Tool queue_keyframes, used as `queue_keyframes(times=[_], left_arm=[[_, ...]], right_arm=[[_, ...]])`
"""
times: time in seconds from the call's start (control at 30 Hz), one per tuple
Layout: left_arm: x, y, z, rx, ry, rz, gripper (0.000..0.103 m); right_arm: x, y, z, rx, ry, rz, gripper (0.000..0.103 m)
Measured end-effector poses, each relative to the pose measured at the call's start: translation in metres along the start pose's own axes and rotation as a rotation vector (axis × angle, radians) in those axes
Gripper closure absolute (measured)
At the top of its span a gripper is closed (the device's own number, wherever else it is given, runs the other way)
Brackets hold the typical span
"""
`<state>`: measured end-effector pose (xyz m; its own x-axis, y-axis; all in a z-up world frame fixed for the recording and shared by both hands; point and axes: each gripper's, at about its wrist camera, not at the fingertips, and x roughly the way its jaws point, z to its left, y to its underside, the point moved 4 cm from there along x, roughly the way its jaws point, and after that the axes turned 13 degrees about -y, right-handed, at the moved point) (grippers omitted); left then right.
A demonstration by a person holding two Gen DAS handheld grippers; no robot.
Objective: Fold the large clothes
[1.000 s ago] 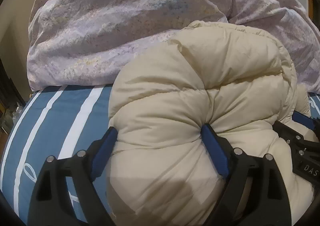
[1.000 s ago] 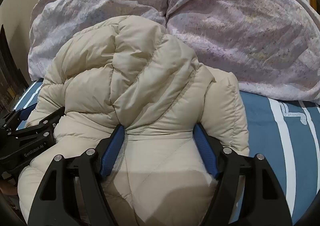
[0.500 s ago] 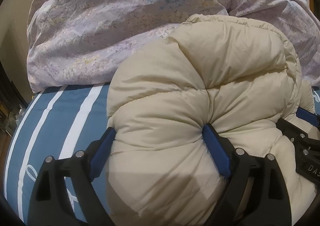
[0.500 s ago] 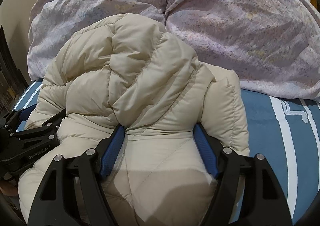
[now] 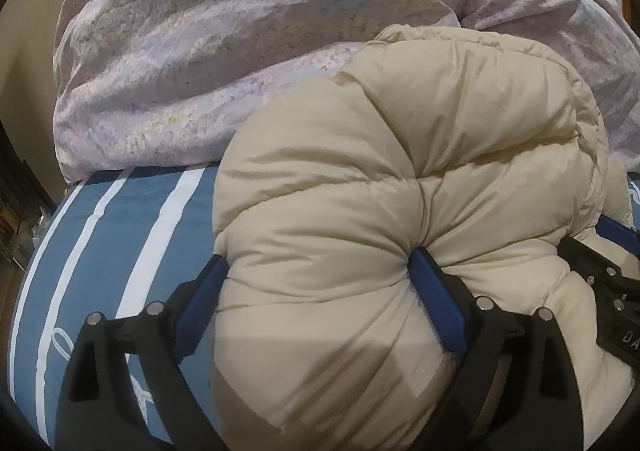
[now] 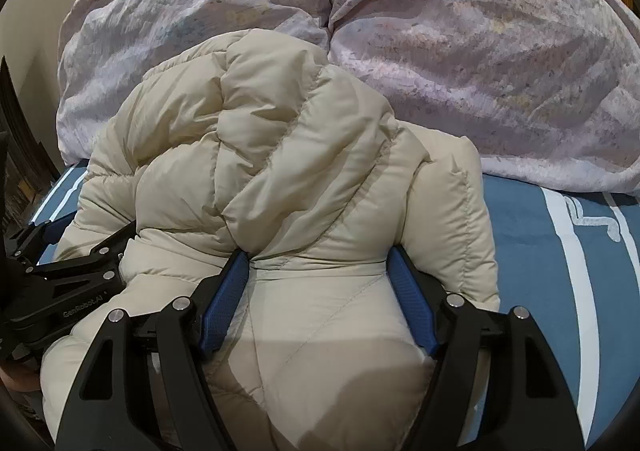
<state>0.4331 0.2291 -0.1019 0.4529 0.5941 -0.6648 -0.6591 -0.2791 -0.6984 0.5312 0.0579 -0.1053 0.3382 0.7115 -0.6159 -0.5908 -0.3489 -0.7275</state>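
A cream puffer jacket [image 5: 400, 151] lies bundled on the bed, folded into a thick roll. My left gripper [image 5: 316, 259] holds the roll's left end between its blue pads. Its jaws are opening, but the right pad still dents the padding and the left pad touches the roll's edge. My right gripper [image 6: 318, 253] is shut on the jacket [image 6: 260, 131] at its right end, both pads sunk into the fabric. Each gripper shows in the other's view: the right gripper [image 5: 600, 271] at the far right, the left gripper [image 6: 80, 267] at the far left.
A crumpled lilac floral duvet [image 5: 200, 51] is heaped right behind the jacket and fills the back of both views [image 6: 480, 51]. The bed has a blue sheet with white stripes [image 5: 120, 231], bare to the jacket's left and right [image 6: 560, 251]. The bed's left edge drops to dark furniture.
The left gripper's pads have spread slightly and the padding between them has puffed out wider. The right gripper and its hold look the same.
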Motion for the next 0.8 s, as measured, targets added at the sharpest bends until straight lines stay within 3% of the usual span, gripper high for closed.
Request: queue_keyframes(times=[0.3,0.57,0.8], left_arm=[[-0.008,0.002,0.015,-0.055,0.037,-0.024,0.008],[-0.075,0.031,0.038,-0.056,0.146,-0.084,0.009],[-0.086,0.062,0.026,0.025,0.129,-0.066,0.008]], right_arm=[[-0.019,0.006,0.007,-0.003,0.039,-0.014,0.029],[-0.084,0.039,0.027,0.005,-0.025,-0.072,0.031],[-0.072,0.074,0.035,-0.014,0.020,0.039,0.035]])
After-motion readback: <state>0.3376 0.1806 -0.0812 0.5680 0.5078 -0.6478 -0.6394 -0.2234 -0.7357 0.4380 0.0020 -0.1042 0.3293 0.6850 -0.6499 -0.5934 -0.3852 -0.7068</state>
